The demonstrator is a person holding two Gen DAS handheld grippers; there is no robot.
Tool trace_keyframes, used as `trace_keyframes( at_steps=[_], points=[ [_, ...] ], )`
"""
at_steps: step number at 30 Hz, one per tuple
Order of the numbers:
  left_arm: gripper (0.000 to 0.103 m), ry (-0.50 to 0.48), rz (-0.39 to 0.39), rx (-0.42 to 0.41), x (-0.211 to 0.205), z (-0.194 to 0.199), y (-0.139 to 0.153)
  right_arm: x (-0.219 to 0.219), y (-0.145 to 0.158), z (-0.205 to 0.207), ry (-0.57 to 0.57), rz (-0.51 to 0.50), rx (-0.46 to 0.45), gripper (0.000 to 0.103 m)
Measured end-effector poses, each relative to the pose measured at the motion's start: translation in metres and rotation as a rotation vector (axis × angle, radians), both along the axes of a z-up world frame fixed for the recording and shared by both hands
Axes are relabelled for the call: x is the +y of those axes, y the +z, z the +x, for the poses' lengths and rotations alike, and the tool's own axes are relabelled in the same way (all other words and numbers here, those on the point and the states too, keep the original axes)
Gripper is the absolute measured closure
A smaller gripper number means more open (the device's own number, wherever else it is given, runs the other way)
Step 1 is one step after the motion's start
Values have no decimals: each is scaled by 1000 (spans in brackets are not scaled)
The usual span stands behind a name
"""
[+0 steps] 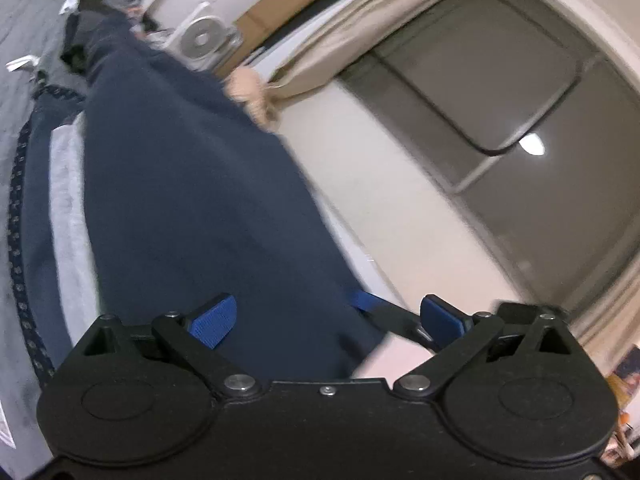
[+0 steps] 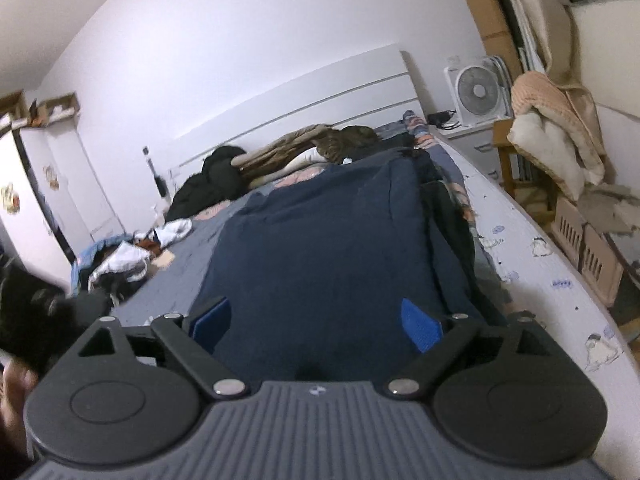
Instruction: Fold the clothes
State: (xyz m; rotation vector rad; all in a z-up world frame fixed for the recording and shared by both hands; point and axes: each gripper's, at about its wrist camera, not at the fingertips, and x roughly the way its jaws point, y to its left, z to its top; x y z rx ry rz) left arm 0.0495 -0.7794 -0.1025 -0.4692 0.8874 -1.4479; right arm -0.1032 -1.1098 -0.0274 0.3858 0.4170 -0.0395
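From my remote station I record a large garment point(image 2: 320, 248) spread on the bed point(image 2: 560, 280), directly ahead of the right hand-held gripper point(image 2: 316, 324). A heap of clothes point(image 2: 116, 260) lies to its left. More bedding point(image 2: 304, 148) is piled behind it against the headboard point(image 2: 320, 92). A fan point(image 2: 476, 90) stands right of the headboard.

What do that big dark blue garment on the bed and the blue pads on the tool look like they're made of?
Navy garment: looks like soft matte knit or fleece, going by its limp folds and lack of shine. Blue pads on the right hand-held gripper: probably ribbed plastic or rubber, with visible fine ridges.
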Motion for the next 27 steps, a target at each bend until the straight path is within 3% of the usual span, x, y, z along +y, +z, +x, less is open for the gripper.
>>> trace_keyframes(
  at_steps=[4, 11, 16, 20, 27],
  points=[
    [4, -23, -12, 53, -19, 35, -7, 2, -7, 1, 33, -50, 12, 11],
    [4, -14, -38, 120, -44, 105, -3, -7, -13, -4, 53, 4, -2, 10],
    [4, -44, -39, 167, -64, 138, -3, -1, -15, -4, 54, -33, 0, 9],
    [0, 20, -85, 206, -62, 159, -5, 0, -16, -4, 63, -41, 0, 7],
    [0, 145, 12, 200, -77, 194, -12, 0, -17, -5, 85, -42, -2, 5]
  ],
)
